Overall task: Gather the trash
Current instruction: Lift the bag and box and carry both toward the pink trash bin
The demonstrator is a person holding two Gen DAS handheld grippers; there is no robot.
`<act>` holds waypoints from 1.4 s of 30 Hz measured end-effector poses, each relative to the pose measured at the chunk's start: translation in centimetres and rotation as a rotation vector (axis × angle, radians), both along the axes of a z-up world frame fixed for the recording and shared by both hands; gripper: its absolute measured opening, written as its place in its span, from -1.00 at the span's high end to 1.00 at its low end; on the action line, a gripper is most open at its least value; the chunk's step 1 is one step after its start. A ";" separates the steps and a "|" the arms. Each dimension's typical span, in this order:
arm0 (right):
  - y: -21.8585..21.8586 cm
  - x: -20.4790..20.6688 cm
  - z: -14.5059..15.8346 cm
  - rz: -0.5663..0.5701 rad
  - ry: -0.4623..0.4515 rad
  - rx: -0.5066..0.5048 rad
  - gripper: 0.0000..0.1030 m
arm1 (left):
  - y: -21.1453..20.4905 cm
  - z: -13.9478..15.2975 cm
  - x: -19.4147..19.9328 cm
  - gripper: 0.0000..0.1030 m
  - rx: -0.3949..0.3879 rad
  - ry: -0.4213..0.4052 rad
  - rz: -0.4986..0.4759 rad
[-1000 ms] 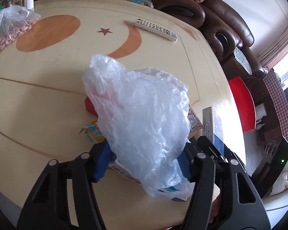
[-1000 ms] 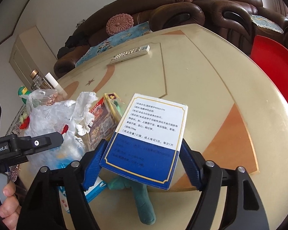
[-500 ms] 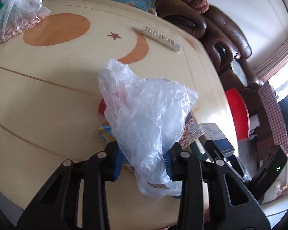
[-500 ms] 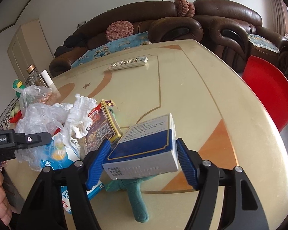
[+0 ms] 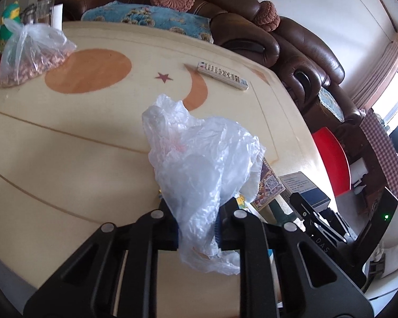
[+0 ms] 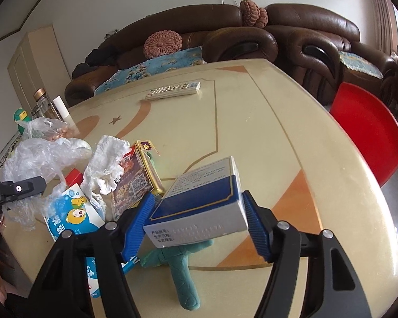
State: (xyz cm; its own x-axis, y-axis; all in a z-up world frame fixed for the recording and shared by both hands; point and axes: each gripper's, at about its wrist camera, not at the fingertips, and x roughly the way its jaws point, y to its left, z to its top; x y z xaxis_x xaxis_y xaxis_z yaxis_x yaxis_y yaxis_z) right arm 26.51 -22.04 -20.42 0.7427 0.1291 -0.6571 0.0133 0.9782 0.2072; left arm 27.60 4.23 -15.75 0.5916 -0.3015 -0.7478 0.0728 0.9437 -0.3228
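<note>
My left gripper (image 5: 197, 228) is shut on a crumpled clear plastic bag (image 5: 201, 167) and holds it above the table's near edge; the bag also shows in the right wrist view (image 6: 39, 159). My right gripper (image 6: 199, 222) is shut on a blue-and-white medicine box (image 6: 201, 201), held flat above the table. Under and beside them lies a trash pile: a patterned card box (image 6: 135, 180), a white crumpled tissue (image 6: 103, 164), a blue cartoon packet (image 6: 71, 217), a small red box (image 6: 73, 178) and a green clay piece (image 6: 183, 273).
A white remote (image 5: 223, 75) lies at the far side of the cream table (image 5: 66, 137). A tied bag of peanuts (image 5: 29, 55) with bottles (image 6: 43, 104) sits at the far left. A red stool (image 6: 368, 129) stands right of the table, brown sofas (image 6: 252, 34) behind.
The left gripper has closed in on the plastic bag and lifted it. The right gripper has tipped the medicine box from upright to lying flat.
</note>
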 end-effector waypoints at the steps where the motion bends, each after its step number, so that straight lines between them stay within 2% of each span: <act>1: 0.2 -0.1 0.2 0.000 -0.007 -0.016 -0.23 | 0.1 0.2 -0.2 0.65 0.006 -0.011 -0.001; 5: 0.6 -0.5 0.9 -0.002 -0.033 -0.058 -0.15 | 0.5 1.0 -0.6 0.65 0.023 -0.040 0.001; 6: 0.6 -0.5 1.1 -0.002 -0.036 -0.061 0.54 | 0.8 1.1 -0.7 0.65 0.025 -0.044 0.007; 7: 0.5 -0.5 1.2 -0.001 -0.030 -0.056 0.58 | 1.0 1.3 -0.8 0.64 0.025 -0.046 0.010; 12: 0.3 0.2 0.3 -0.004 0.021 -0.037 0.60 | 1.5 1.7 -1.1 0.64 0.019 -0.057 0.014; 16: -0.1 0.1 0.1 0.000 0.011 0.008 0.60 | 1.2 1.6 -1.3 0.64 0.041 -0.062 0.000; 19: 0.0 -0.2 0.4 0.000 -0.014 -0.006 0.60 | 1.1 1.6 -1.3 0.64 0.043 -0.062 -0.010; 27: 0.5 -1.9 3.2 -0.016 -0.114 -0.075 0.60 | 1.2 2.0 -1.7 0.64 0.058 -0.081 -0.010; 37: 0.5 -4.6 6.4 -0.013 -0.175 -0.112 0.60 | 0.9 4.4 -4.0 0.64 0.082 -0.147 -0.017; 42: 0.4 -6.5 8.1 -0.010 -0.201 -0.119 0.60 | 1.4 6.6 -5.5 0.64 0.071 -0.188 -0.014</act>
